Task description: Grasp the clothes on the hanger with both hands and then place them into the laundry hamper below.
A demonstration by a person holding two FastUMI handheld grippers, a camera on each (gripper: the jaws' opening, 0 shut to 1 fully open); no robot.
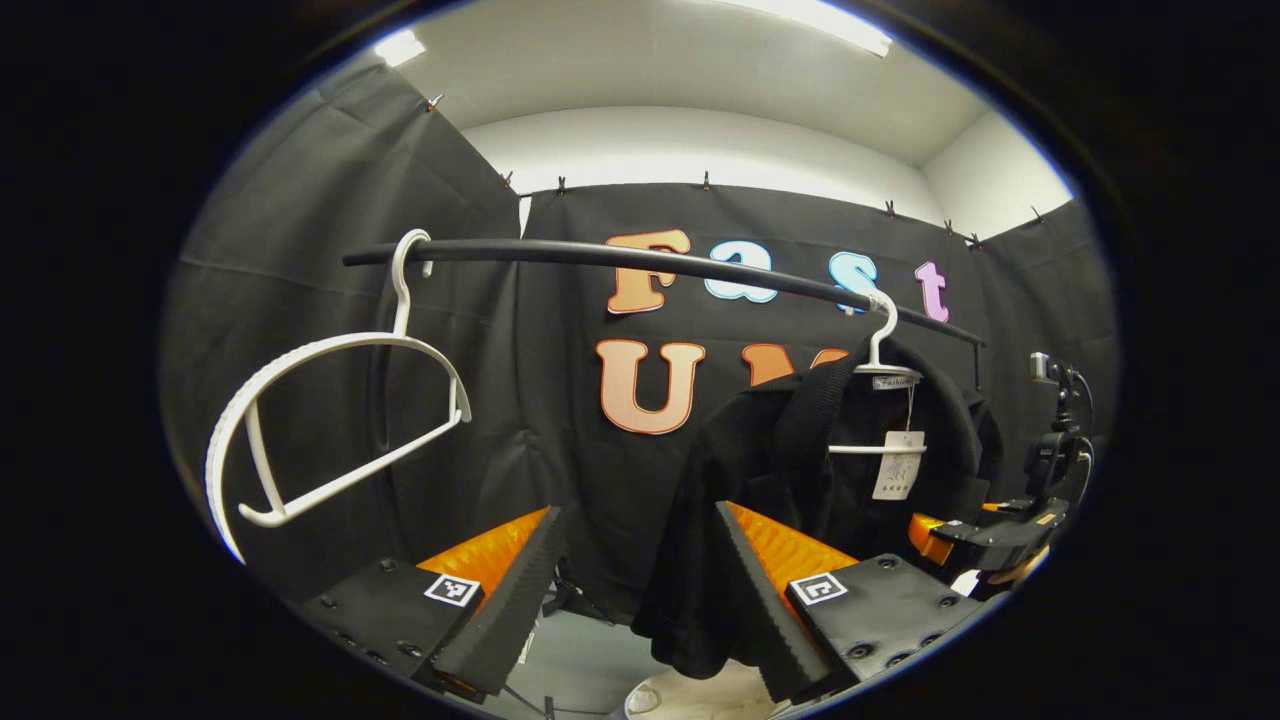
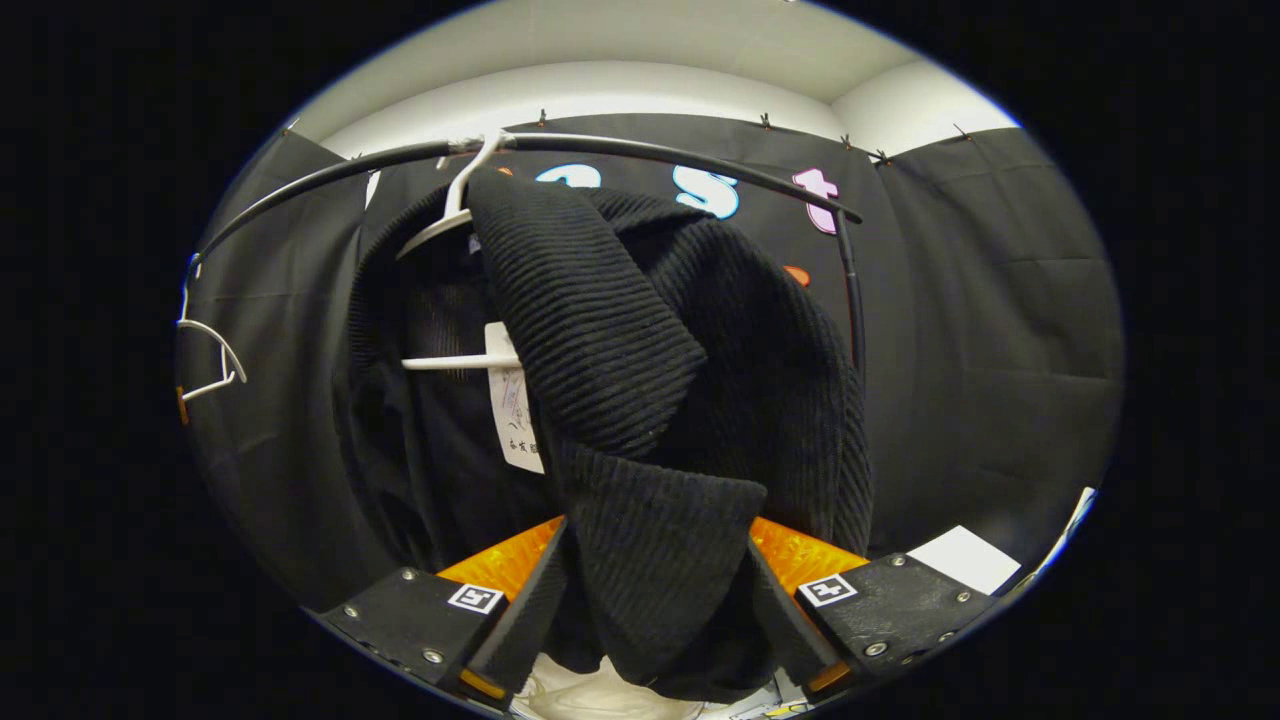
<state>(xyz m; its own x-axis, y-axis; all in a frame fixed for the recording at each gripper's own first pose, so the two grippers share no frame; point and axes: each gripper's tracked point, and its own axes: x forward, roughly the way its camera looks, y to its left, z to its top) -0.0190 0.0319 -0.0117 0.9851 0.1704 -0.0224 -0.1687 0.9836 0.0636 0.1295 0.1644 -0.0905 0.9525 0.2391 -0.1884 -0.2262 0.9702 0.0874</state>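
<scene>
no legible text, hang tag [image 2: 514, 405] unreadable

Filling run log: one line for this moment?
left gripper: open, beside black sweater | right gripper: around sweater fold | sweater on hanger

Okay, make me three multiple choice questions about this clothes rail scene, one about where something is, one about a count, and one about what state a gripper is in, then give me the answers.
1. Where does the black knit garment hang?
A. On a white hanger on the rail
B. Folded on the floor
C. Draped over the rail with no hanger

2. How many white hangers are on the rail?
A. One
B. Two
C. Four

3. What is the left gripper doing?
A. Shut on the empty hanger
B. Shut on the rail
C. Open, holding nothing

Answers:
1. A: the left gripper view shows the hanger's hook over the rail and the garment on it.
2. B: an empty hanger hangs at one end, the garment's hanger at the other.
3. C: its fingers stand wide apart, with the garment's edge beside one finger.
</scene>
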